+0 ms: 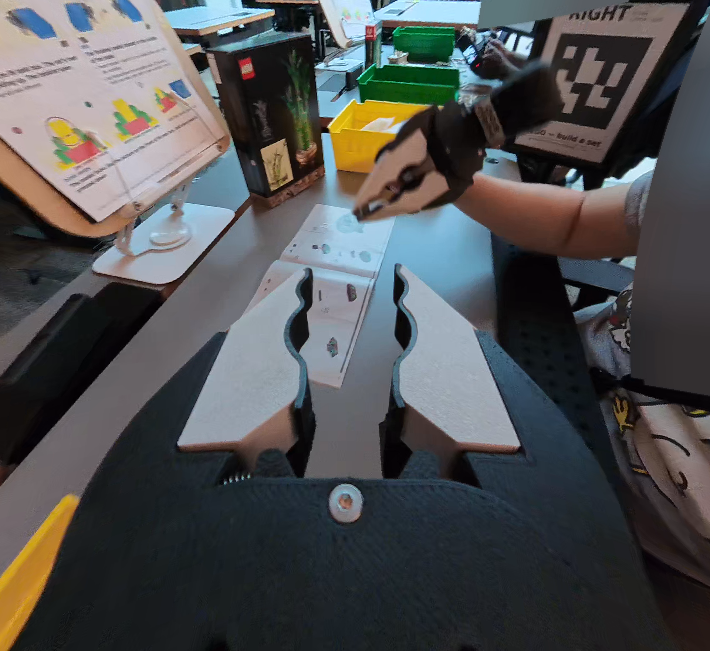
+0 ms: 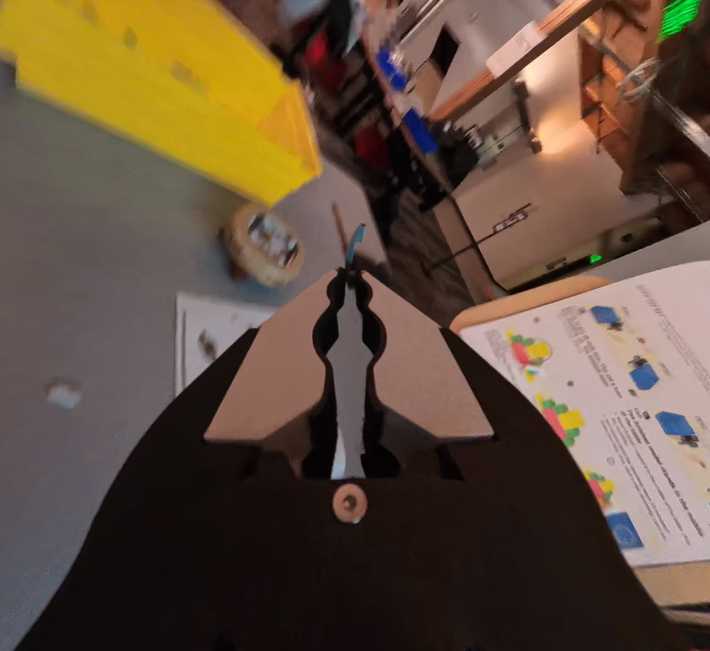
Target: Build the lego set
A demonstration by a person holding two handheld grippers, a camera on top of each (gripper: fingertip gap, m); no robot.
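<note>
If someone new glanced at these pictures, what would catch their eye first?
Probably the bright yellow plastic bin at the table's far side, beside the tall black set box. Next, the right tool, shut on a thin blue piece, above the open white instruction booklet; the left tool is open.

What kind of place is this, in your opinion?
Probably a shared workshop or lab: rows of work tables stretch behind, yellow and green sorting bins stand on the desk, and an instruction sheet on a stand faces the worker.
</note>
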